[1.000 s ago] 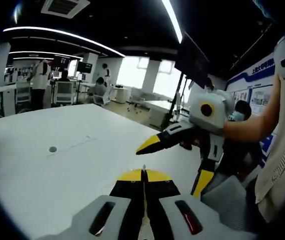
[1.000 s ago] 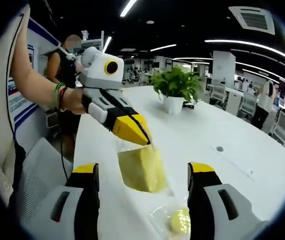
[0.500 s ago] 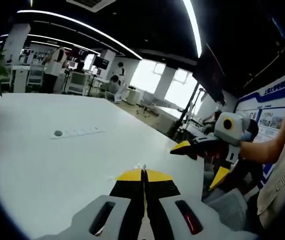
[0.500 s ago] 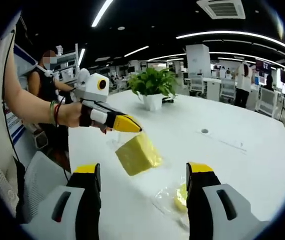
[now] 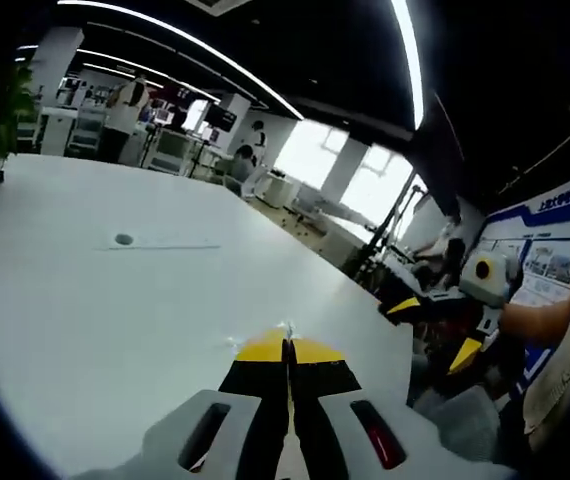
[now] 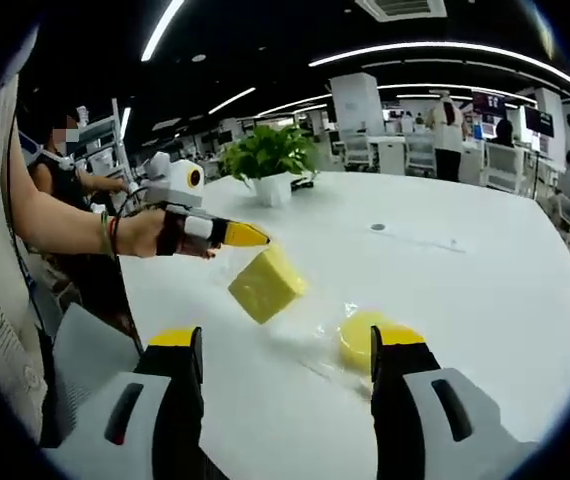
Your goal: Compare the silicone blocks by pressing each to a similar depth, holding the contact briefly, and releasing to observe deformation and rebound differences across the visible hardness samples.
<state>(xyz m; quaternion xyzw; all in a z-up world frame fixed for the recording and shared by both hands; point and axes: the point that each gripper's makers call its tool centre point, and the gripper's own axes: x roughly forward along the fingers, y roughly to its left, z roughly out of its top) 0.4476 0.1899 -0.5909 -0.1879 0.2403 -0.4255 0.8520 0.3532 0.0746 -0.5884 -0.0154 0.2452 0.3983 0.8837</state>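
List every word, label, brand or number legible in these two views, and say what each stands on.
None can be read.
Blue-and-white wall board, left gripper view: printing on it, too blurred to read.
Hanging screens, right gripper view: lit, too small to read.
Yellow block, round yellow sample, left gripper, right gripper: no markings visible.

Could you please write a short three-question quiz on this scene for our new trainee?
1. True or false: the right hand-held gripper has its jaws apart.
2. Which sample lies nearer the left hand-held gripper: A) the yellow square silicone block, or B) the yellow round silicone puck in clear wrap?
3. What green thing stands on the white table behind the samples?

Key: 1 true; 2 A; 3 a potted plant.
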